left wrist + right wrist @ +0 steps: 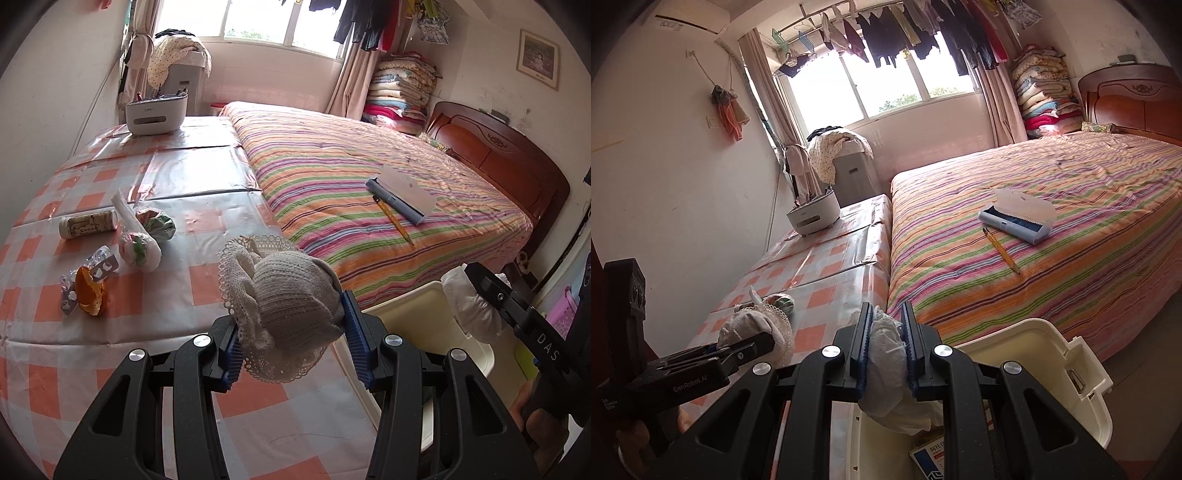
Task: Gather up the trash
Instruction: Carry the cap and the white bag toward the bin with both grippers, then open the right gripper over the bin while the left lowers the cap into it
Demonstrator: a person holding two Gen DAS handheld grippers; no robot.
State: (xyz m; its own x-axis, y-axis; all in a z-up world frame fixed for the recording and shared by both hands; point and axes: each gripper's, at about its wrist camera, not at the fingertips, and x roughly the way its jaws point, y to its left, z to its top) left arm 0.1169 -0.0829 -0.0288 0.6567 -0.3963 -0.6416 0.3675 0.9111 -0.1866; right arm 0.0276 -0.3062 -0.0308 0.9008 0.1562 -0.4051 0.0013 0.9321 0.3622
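A crumpled white tissue (886, 354) is clamped in the right gripper (885, 350), held just above the cream bin (1082, 373) beside the bed; release into the bin is judged the next move. A lace-trimmed knitted cloth (284, 306) is gripped by the left gripper (291, 332) over the checked surface (207, 218), where an orange peel (90, 291) and blister packs (101, 264) are left to collect.

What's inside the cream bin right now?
In the right wrist view, a blue-and-white printed box lies at the bottom of the cream bin. The crumpled white tissue, held in the right gripper, hangs above and hides the rest.
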